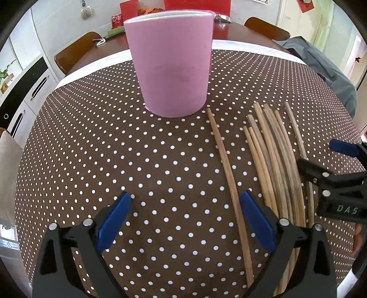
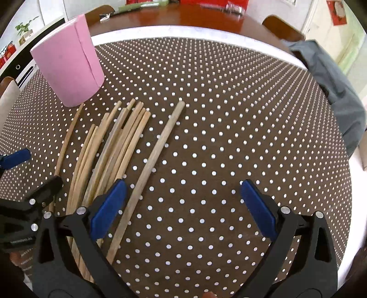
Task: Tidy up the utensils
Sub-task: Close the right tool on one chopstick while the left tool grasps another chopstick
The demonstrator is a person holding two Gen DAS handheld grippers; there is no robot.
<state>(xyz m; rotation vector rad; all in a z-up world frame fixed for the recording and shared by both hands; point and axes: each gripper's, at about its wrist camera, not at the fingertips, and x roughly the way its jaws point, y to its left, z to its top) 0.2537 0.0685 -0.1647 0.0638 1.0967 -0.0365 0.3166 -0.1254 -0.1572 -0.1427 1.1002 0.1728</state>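
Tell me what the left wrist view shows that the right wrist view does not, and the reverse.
Only the left wrist view shows the red can on the far table and the open left gripper head-on. Only the right wrist view shows the vertical seam down the pink cup and the open right gripper over bare tablecloth. Both show the cup, the chopsticks lying loose beside it, the dotted cloth, and the gray garment at the table's edge.

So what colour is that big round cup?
Pink cup, clearest in the left wrist view.
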